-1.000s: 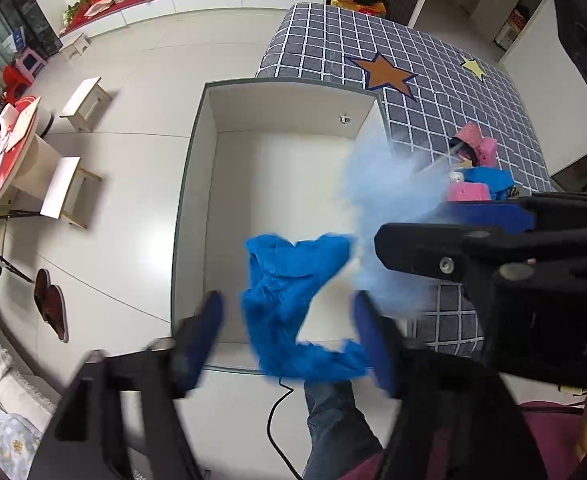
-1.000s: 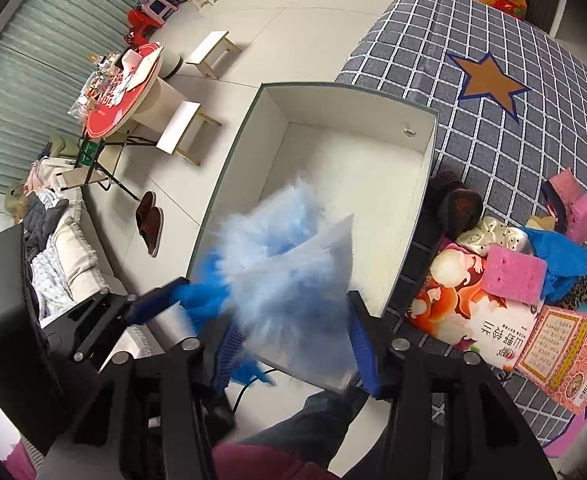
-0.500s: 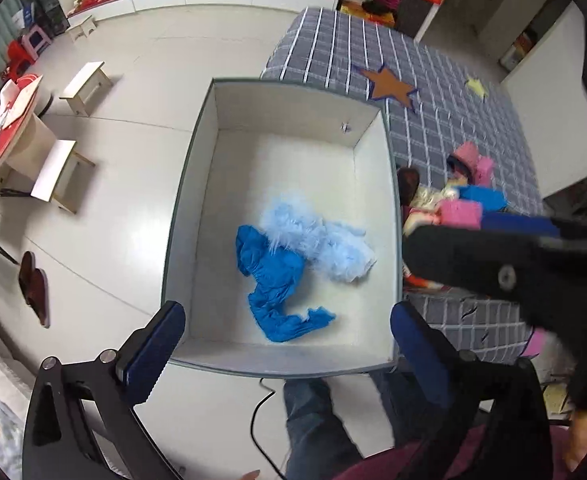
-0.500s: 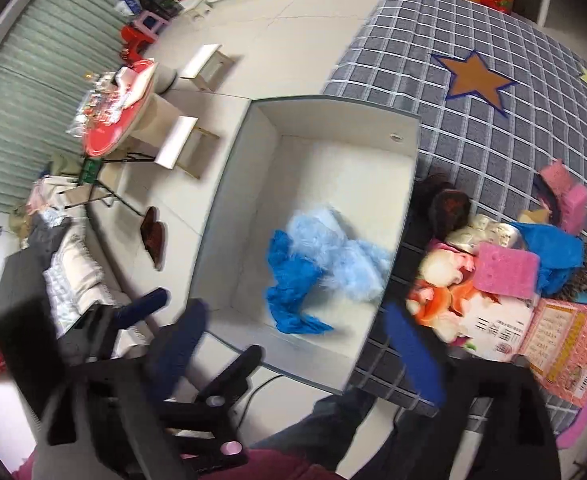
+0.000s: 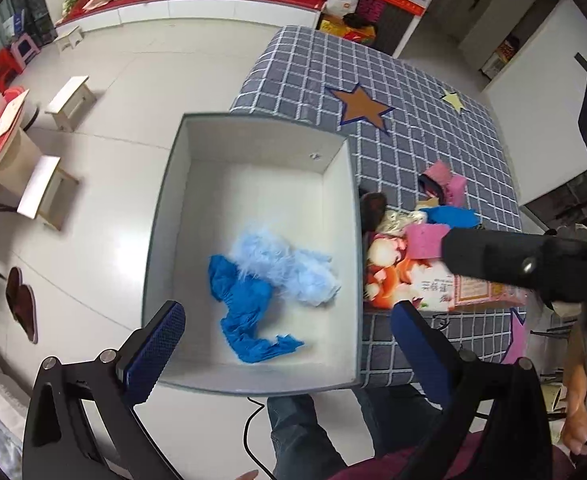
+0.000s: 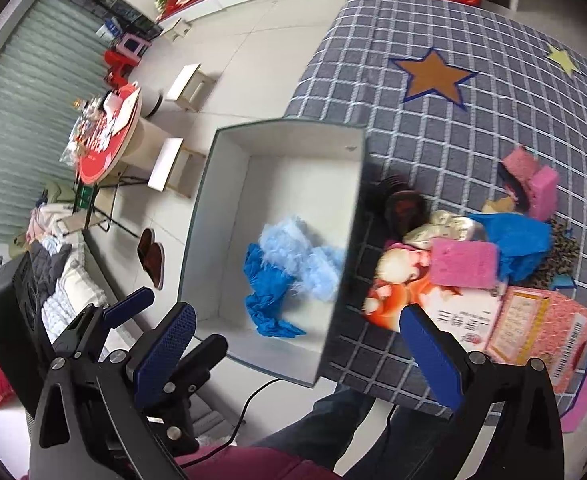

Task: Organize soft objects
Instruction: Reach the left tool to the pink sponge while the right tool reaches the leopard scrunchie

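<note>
Where fluffy light-blue piece (image 5: 285, 268) overlaps, blue cloth (image 5: 245, 312) partly hidden.

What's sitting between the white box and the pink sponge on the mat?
In the right wrist view, a dark slipper lies against the box wall; a pale crumpled item and a printed cloth fill the stretch up to the sponge.

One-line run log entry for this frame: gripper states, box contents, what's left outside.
left gripper: open, empty | right gripper: open, empty | white box: dark blue cloth, light blue fluffy item | pink sponge: on checkered mat
</note>
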`<action>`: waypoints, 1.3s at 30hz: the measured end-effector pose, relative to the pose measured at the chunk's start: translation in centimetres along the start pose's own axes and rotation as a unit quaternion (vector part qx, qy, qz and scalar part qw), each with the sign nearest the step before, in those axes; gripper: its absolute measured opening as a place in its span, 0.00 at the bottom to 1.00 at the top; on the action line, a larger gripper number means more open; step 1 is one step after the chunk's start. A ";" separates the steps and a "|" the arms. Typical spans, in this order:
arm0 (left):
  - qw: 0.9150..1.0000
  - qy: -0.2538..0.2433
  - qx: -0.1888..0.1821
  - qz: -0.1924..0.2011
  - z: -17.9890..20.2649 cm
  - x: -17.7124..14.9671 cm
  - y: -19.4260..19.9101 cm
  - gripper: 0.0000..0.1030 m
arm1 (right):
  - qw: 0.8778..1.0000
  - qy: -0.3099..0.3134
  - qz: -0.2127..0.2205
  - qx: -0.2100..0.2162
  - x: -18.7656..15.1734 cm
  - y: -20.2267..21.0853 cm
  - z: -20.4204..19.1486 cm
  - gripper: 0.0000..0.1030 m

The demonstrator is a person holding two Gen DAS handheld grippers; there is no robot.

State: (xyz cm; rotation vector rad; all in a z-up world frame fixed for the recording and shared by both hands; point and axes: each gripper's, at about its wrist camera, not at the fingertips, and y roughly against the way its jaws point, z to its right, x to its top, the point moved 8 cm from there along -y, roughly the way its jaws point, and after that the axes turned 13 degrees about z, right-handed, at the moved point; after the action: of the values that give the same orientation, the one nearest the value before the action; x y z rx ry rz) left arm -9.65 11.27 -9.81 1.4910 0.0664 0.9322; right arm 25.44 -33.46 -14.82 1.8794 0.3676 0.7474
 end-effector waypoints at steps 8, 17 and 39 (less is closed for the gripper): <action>0.999 -0.047 -0.019 0.003 4.2 2.2 -0.9 1.00 | 0.998 -0.056 0.026 -0.021 2.2 4.9 6.1 1.00; 0.991 -0.123 -0.039 -0.029 10.5 3.4 -5.0 1.00 | 0.985 -0.143 0.038 -0.090 2.5 8.0 16.9 1.00; 0.919 -0.382 -0.056 -0.082 20.6 0.5 -17.1 1.00 | 0.957 -0.252 -0.094 -0.109 -1.2 -2.1 33.5 1.00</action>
State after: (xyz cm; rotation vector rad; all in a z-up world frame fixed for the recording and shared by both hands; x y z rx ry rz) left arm 10.68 -1.93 -21.22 1.6203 -0.4203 0.1698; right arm 46.35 -57.12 -26.21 1.7213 0.1276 0.1553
